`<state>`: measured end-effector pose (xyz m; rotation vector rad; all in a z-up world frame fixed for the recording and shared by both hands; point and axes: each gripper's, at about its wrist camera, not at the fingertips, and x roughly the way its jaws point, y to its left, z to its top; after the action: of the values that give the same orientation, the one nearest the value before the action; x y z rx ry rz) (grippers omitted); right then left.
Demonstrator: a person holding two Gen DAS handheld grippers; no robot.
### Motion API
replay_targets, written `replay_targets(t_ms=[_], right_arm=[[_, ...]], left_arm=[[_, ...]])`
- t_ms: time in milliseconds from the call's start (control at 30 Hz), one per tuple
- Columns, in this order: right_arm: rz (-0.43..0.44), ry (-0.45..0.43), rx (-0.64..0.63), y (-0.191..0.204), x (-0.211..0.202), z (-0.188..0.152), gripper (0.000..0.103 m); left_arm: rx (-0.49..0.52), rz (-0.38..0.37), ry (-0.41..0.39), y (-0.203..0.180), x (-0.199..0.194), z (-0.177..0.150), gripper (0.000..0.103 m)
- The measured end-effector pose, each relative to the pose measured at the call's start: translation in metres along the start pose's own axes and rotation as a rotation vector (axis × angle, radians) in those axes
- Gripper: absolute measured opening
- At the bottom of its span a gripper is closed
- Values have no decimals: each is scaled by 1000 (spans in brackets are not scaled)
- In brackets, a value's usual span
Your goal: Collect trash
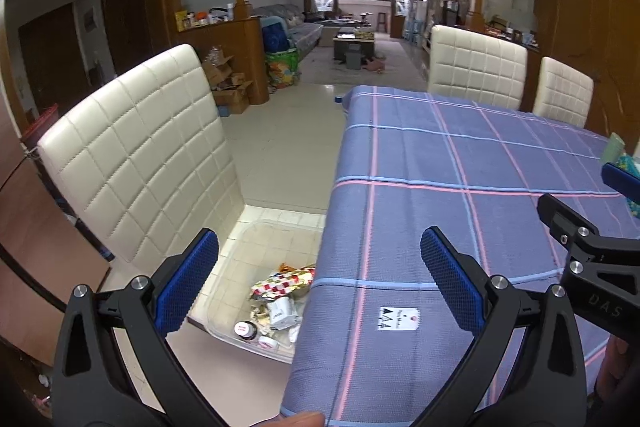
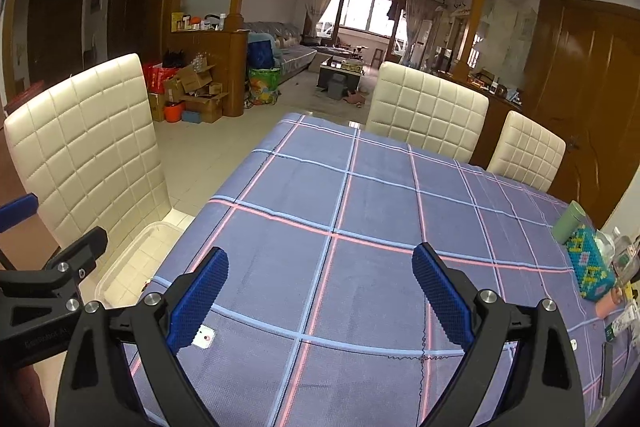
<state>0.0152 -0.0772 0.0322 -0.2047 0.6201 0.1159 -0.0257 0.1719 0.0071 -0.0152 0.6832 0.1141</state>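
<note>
Both grippers are spread wide and holding nothing. The left black gripper with blue textured pads hangs right over the left edge of the tabletop: one pad sits over the chair side, the other over the cloth, and neither touches anything. The right black gripper with the same blue pads hovers over the near middle of the tabletop, jaws just as far apart, nothing between them. Each one pokes into the other's view from the side.

The trash is down in a clear plastic rectangular bin that sits on the seat of the cream quilted leather chair, tucked against the table's left edge. Part of the bin is hidden under the overhang of the purple plaid tablecloth with pink and light blue lines. Inside it, at the near end, there's a crumpled red-and-white checkered wrapper, some scrunched white paper packaging and a small dark jar with a white-and-red lid. The far end of the bin looks bare.

At the right edge of the tabletop there's a pale green cylindrical tin, a teal beaded box with a yellow and pink pattern just beside it, plus small bottles and bits I can't make out.
</note>
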Motion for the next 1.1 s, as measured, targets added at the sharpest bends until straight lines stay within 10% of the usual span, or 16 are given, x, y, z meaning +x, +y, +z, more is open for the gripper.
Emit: replay_targets(t_ms=[1100], right_arm=[[17, 30, -4, 5, 4, -5, 91]], left_arm=[[-8, -17, 49, 5, 9, -6, 100]])
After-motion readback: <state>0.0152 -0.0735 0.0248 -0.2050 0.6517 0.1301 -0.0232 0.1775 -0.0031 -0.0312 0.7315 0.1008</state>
